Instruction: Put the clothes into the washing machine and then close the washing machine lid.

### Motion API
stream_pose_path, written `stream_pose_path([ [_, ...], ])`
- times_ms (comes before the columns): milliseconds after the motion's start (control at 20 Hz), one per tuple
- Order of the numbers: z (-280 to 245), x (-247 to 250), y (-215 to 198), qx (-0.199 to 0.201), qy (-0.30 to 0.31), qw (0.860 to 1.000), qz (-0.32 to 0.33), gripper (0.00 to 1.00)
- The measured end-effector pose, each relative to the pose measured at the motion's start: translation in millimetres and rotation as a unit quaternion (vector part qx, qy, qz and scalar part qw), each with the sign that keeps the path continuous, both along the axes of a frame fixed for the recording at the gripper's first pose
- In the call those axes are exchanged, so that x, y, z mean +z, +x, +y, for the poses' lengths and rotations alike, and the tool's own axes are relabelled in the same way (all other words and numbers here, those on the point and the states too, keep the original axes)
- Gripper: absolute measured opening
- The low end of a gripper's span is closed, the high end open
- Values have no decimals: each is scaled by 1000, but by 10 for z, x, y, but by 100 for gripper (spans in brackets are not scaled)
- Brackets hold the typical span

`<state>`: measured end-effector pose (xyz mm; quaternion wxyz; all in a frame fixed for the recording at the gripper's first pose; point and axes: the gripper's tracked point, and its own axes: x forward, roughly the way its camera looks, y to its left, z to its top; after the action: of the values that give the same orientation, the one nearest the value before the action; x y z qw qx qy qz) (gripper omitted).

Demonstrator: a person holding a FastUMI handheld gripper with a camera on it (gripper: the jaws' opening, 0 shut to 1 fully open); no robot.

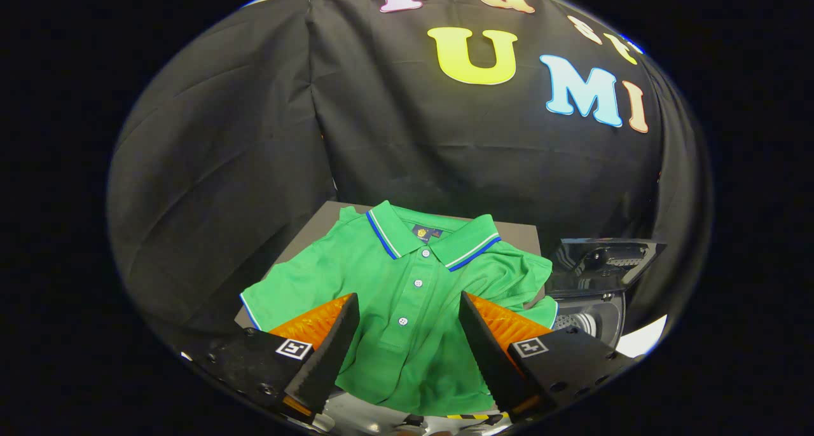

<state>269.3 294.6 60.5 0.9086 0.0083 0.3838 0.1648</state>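
Observation:
A green polo shirt [407, 283] with a blue-and-white trimmed collar lies spread flat on a grey table [318, 223]. My gripper [407, 309] hangs above the shirt's lower front with its fingers wide apart and nothing between them. The button placket runs down the gap between the fingers. To the right of the shirt stands the washing machine [588, 309], with its dark lid [601, 261] raised and the drum opening partly visible below it.
Black cloth walls close in the booth behind and to the left of the table. A white patch of floor [642, 337] shows to the right of the washing machine.

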Motion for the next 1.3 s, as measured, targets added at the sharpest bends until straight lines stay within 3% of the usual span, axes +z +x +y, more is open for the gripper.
stream_pose_path([
  [750, 190, -530, 88, 1, -26, 998, 57, 98],
  [1300, 175, -569, 83, 20, -60, 997, 35, 96],
])
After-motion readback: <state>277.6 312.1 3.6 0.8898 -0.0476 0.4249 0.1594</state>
